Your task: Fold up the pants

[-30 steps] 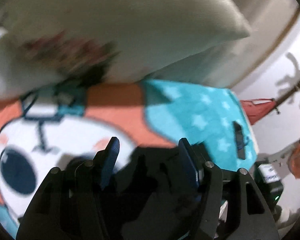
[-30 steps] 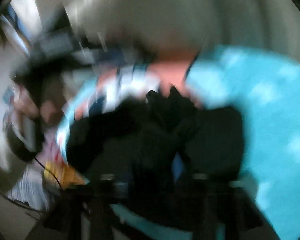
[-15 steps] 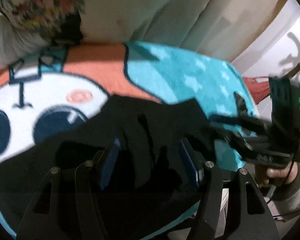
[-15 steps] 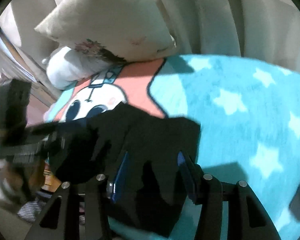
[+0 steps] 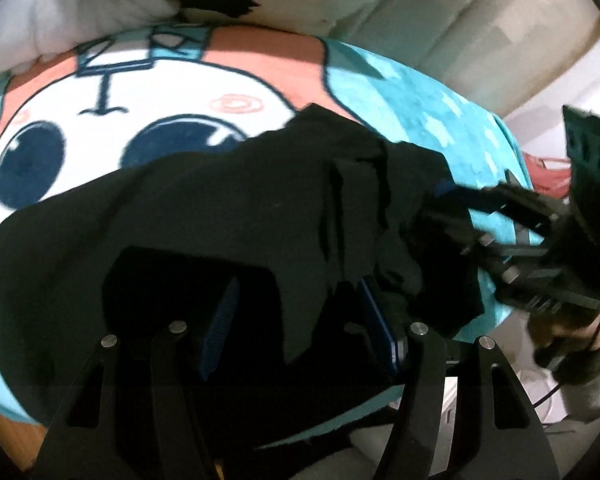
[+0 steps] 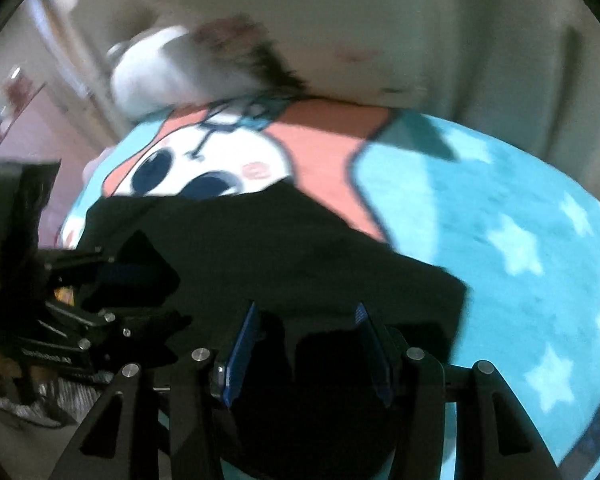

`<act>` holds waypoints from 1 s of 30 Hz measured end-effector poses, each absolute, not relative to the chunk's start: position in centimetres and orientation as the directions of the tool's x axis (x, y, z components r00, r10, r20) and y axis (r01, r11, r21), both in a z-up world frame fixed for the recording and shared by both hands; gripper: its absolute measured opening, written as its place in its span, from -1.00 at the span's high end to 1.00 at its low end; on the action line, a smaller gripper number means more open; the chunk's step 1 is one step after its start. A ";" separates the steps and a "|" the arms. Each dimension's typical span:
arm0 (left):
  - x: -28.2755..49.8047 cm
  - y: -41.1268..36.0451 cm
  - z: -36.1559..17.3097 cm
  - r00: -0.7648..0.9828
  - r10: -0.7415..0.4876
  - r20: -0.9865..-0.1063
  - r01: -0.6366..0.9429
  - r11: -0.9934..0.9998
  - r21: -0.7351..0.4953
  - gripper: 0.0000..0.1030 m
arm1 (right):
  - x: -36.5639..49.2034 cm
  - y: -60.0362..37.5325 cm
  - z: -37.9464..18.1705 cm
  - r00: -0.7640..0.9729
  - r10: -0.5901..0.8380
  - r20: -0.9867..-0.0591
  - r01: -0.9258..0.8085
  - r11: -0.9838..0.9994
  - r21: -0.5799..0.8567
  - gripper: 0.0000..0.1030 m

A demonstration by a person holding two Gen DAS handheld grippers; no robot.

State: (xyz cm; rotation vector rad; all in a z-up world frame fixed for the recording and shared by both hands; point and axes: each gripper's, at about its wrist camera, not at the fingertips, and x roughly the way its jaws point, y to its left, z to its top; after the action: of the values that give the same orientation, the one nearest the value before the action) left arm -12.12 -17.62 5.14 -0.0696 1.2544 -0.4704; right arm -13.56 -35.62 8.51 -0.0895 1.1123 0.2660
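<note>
Crumpled black pants, plush blanket

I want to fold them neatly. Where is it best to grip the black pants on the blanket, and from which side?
Probably the near hem of the black pants, coming steeply from above. That edge hangs free over the turquoise blanket, so a finger can slip under it; the middle lies flat and bunched. Each gripper takes one corner.

we see both grippers angled steeply down – left gripper jaws apart, right gripper jaws apart too.
</note>
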 end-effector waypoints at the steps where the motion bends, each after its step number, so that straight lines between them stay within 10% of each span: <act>1: -12.2 -17.1 5.3 0.235 -0.375 -0.897 0.285 0.909 -0.305 -0.19 | -13.1 -34.8 7.5 0.401 0.174 -0.900 -0.273 0.960 0.064 0.03; 20: -12.0 -9.2 7.6 0.388 -0.161 -0.908 0.063 0.987 -0.148 -0.19 | -11.6 -31.6 8.3 0.294 0.150 -0.944 -0.330 0.943 0.047 0.02; 30: -14.7 -3.3 8.3 0.395 -0.284 -0.874 -0.071 0.939 -0.337 -0.33 | -8.0 -22.3 10.1 0.301 0.338 -0.892 -0.527 0.838 0.141 -0.18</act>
State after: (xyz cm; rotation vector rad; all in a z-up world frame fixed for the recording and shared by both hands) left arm -14.74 -3.29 8.28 -0.3466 1.1631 -0.1382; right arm -8.03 -22.29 10.13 -0.1917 1.1279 0.5785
